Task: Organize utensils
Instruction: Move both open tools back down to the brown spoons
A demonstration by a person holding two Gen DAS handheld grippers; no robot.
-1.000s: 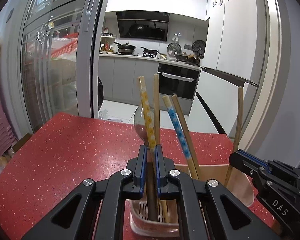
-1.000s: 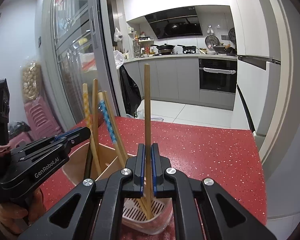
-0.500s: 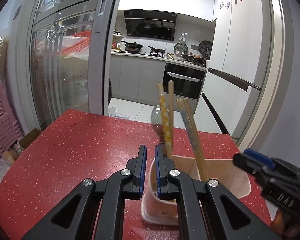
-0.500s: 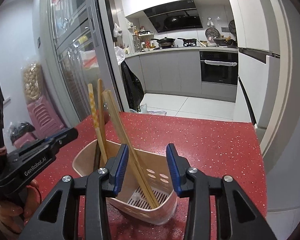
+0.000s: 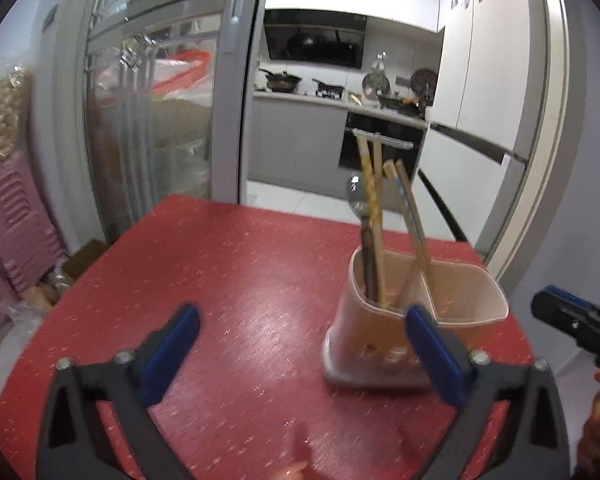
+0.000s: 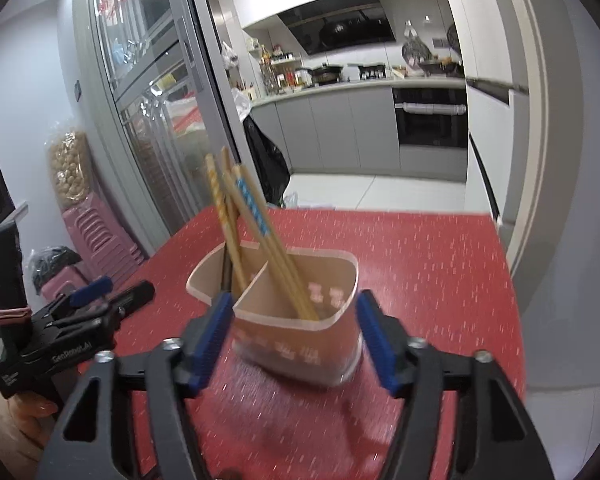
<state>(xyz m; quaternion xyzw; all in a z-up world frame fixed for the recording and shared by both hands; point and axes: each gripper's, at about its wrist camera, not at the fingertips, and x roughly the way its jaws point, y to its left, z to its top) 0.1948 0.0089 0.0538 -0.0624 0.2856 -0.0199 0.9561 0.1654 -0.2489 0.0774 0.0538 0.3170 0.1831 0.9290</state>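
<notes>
A beige two-part utensil holder (image 5: 360,332) stands on the red table (image 5: 220,264). It holds a metal spoon (image 5: 356,196), a yellow-patterned chopstick (image 5: 368,184) and plain wooden chopsticks (image 5: 410,208). My left gripper (image 5: 300,328) is opening wide with nothing between its fingers; the holder is just beyond its right finger. In the right wrist view the holder (image 6: 300,344) sits in front of my right gripper (image 6: 292,312). Its jaws are opening and frame the holder without pressing on it. A blue-patterned chopstick (image 6: 252,204) leans in the near compartment.
The table's far edge (image 6: 380,210) drops to the kitchen floor. Pink stools (image 5: 16,216) and a glass sliding door (image 5: 148,128) stand to the left. A person's hand (image 6: 16,420) holds the left gripper (image 6: 80,312). The right gripper's tip (image 5: 572,320) shows at the right.
Both grippers were shut on upright chopsticks in the holder. They have let go, opened and pulled back from it. The released chopsticks now lean inside the holder.
</notes>
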